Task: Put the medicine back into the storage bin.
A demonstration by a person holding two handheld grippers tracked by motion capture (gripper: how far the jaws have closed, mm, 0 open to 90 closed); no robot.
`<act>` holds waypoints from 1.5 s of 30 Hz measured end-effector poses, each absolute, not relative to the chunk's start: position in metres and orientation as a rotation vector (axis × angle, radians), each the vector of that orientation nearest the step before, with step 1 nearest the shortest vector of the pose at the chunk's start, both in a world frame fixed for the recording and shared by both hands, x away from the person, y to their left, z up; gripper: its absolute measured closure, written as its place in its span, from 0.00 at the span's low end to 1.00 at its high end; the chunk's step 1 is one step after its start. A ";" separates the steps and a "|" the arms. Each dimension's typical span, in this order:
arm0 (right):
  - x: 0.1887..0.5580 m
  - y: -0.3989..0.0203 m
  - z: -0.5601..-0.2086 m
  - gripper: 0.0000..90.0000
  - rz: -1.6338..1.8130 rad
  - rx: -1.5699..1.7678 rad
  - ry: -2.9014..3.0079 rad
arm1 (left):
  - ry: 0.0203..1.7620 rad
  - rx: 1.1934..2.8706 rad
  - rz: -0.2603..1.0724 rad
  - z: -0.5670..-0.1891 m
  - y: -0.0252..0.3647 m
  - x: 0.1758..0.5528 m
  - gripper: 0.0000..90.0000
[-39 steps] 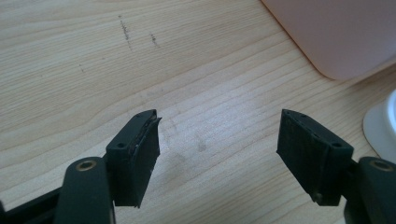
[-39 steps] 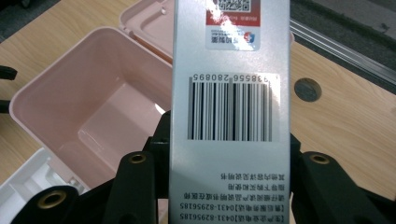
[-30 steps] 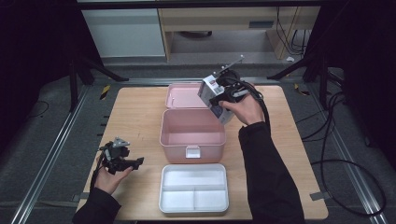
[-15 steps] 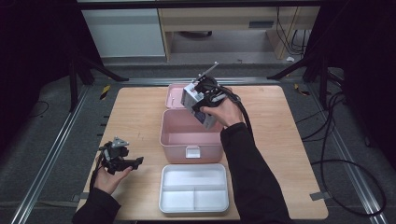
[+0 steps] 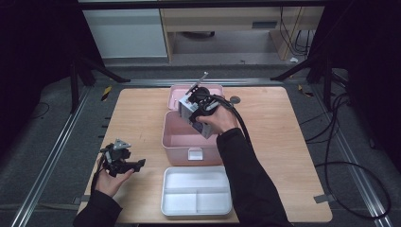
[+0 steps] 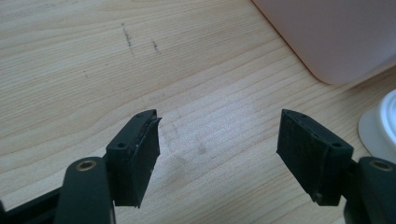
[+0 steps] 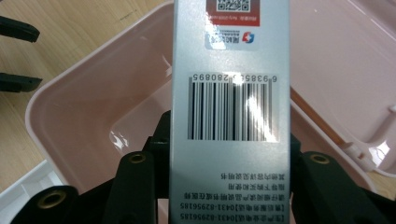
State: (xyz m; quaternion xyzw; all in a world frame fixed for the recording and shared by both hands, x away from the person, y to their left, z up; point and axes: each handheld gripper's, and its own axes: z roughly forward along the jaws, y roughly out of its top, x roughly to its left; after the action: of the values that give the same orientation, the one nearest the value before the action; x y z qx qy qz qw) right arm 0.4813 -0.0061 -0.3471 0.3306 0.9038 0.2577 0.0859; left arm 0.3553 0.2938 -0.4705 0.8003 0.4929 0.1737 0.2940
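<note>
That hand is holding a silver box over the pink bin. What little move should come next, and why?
Probably lower it a bit further, straight down. The right gripper is clamped on the silver carton, which hangs above the open pink bin; the bin looks empty beneath it. The left gripper rests open on the table, out of the way.

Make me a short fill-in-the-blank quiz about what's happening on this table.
1. The right gripper holds a silver ____ with a barcode.
2. It hangs over the open ____ bin.
3. The left gripper has its jaws ____ over the table.
4. The white tray has ____ compartments.

Missing words: box; pink; open; three
</note>
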 end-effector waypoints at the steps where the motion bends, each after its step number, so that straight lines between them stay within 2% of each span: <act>1: 0.481 -0.005 -0.349 0.63 0.757 0.969 2.700 | 1.311 2.130 0.465 -0.470 0.294 0.355 0.33; 29: 0.486 0.005 -0.408 0.60 0.567 0.936 2.818 | 1.297 2.129 0.461 -0.469 0.292 0.354 0.33; 37: 0.479 0.001 -0.392 0.54 0.691 0.930 2.759 | 1.286 2.133 0.453 -0.468 0.291 0.354 0.34; 45: 0.462 -0.031 -0.356 0.48 0.882 0.918 2.638 | 1.238 2.149 0.445 -0.459 0.285 0.351 0.34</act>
State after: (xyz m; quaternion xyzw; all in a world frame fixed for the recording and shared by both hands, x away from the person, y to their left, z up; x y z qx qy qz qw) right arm 0.4618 -0.0312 -0.3559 0.3116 0.8956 0.2993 0.1061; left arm 0.3510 0.2853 -0.4593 0.8121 0.4677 0.1682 0.3059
